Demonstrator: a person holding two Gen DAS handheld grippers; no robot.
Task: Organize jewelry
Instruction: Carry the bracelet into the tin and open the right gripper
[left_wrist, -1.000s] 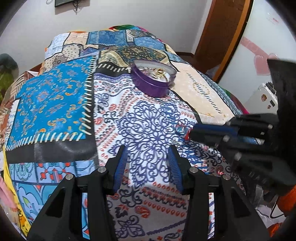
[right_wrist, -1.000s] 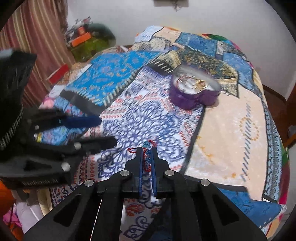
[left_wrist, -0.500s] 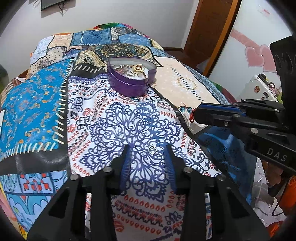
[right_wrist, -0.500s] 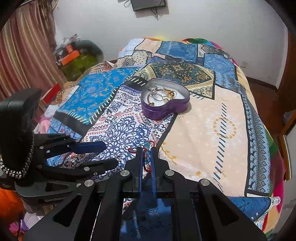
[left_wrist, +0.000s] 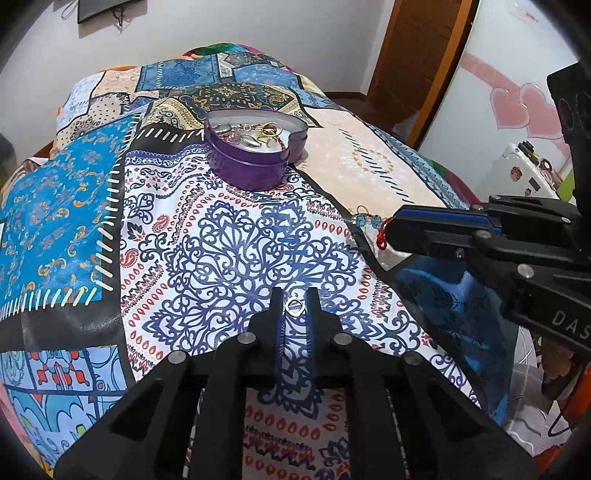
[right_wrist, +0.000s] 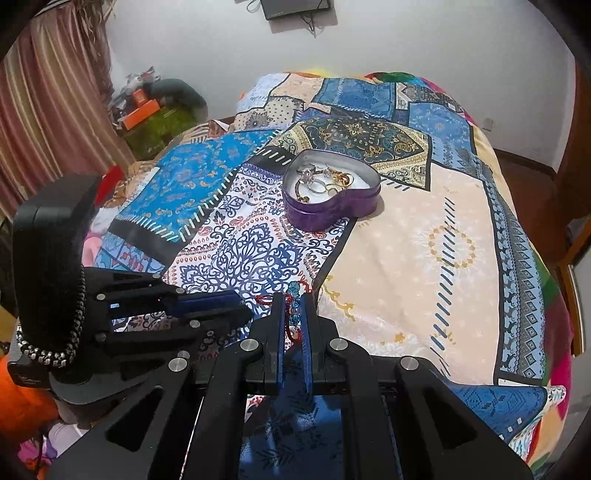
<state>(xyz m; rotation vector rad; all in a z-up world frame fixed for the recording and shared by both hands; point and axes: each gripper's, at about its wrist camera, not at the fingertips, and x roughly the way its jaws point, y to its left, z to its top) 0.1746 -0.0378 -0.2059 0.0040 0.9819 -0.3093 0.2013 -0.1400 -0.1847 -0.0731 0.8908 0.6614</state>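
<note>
A purple heart-shaped tin (left_wrist: 255, 155) holding several rings and gold pieces stands on the patchwork bedspread (left_wrist: 66, 206); it also shows in the right wrist view (right_wrist: 332, 194). My left gripper (left_wrist: 294, 303) is shut on a small silver ring (left_wrist: 294, 306) and holds it just above the spread. My right gripper (right_wrist: 293, 308) is shut on a red cord bracelet with blue beads (right_wrist: 294, 295); the bracelet also shows in the left wrist view (left_wrist: 369, 223). Both grippers are short of the tin.
The bed's right edge drops off near a wooden door (left_wrist: 417, 55) and a white appliance (left_wrist: 517, 170). Striped curtains (right_wrist: 48, 92) and floor clutter (right_wrist: 147, 107) lie left of the bed. A wall stands behind.
My left gripper has closed from open onto the small silver ring. Both grippers have drawn back and up, so the tin sits farther off. The right gripper keeps the bracelet.
</note>
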